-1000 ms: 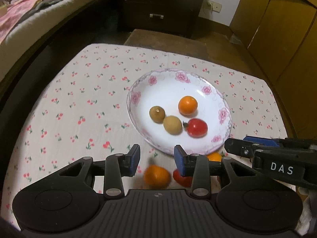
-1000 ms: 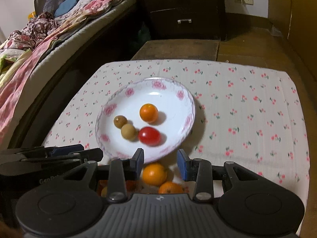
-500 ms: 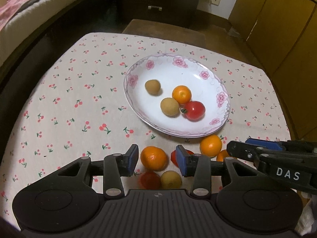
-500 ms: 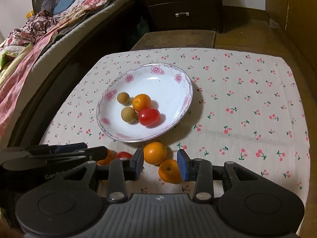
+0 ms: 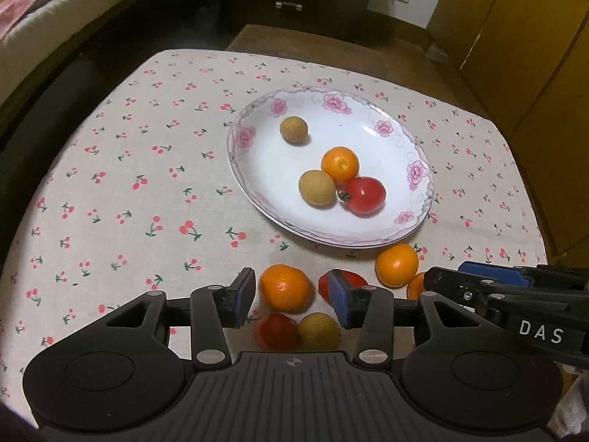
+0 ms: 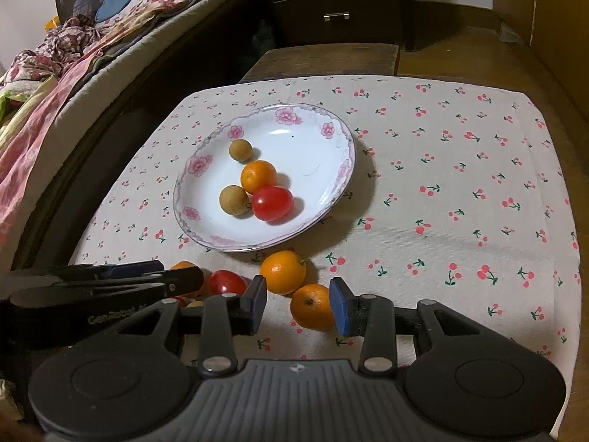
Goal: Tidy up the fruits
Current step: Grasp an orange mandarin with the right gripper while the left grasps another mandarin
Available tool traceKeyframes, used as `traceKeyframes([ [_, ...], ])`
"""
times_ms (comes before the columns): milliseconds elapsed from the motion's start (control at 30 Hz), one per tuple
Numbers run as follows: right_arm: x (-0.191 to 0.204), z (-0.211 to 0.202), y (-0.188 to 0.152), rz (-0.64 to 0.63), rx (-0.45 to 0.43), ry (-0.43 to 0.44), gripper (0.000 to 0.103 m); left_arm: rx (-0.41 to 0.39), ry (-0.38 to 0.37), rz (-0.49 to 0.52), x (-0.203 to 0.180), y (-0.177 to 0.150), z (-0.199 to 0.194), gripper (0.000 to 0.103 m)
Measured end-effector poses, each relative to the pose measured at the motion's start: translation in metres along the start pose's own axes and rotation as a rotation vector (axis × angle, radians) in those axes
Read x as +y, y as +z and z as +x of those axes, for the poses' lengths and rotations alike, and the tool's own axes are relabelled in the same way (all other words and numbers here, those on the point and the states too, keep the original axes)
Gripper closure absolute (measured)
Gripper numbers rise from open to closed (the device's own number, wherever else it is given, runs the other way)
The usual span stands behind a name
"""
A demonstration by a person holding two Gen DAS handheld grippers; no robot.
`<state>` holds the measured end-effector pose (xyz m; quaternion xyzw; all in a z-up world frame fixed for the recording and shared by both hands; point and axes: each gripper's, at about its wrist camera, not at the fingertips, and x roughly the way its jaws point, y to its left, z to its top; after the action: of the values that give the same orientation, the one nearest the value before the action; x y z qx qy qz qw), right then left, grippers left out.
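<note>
Fingers of the left gripper (image 5: pixel 292 299), just widened, straddle an orange (image 5: pixel 286 288) untouched; right gripper (image 6: pixel 297 305) parted, empty. Lower squarely, squeeze gently.

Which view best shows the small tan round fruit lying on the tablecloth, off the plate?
The left wrist view: the small tan round fruit lies whole beside a red cherry tomato. In the right wrist view only a pale sliver shows behind the left tool.

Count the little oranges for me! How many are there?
4. One sits in the plate beside the tomato. Three lie on the tablecloth near the plate, and. More may hide behind the grippers.
</note>
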<state>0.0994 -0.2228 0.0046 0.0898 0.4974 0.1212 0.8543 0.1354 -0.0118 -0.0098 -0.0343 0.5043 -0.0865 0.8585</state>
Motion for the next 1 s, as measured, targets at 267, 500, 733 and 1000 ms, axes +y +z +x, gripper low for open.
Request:
traceKeyframes([
  [267, -0.005, 0.007, -0.002, 0.004, 0.025, -0.001, 0.064, 0.004, 0.004, -0.012, -0.001, 0.003, 0.009, 0.047],
  [500, -0.003, 0.016, -0.002, -0.008, 0.045, 0.003, 0.06, 0.007, -0.011, -0.027, 0.001, 0.004, 0.009, 0.047],
  [733, -0.007, 0.026, 0.002, -0.003, 0.062, -0.003, 0.058, 0.012, -0.026, -0.04, 0.003, 0.005, 0.008, 0.045],
  [1000, -0.002, 0.034, 0.001, -0.044, 0.075, -0.023, 0.057, 0.015, -0.033, -0.039, 0.005, 0.005, 0.006, 0.044],
])
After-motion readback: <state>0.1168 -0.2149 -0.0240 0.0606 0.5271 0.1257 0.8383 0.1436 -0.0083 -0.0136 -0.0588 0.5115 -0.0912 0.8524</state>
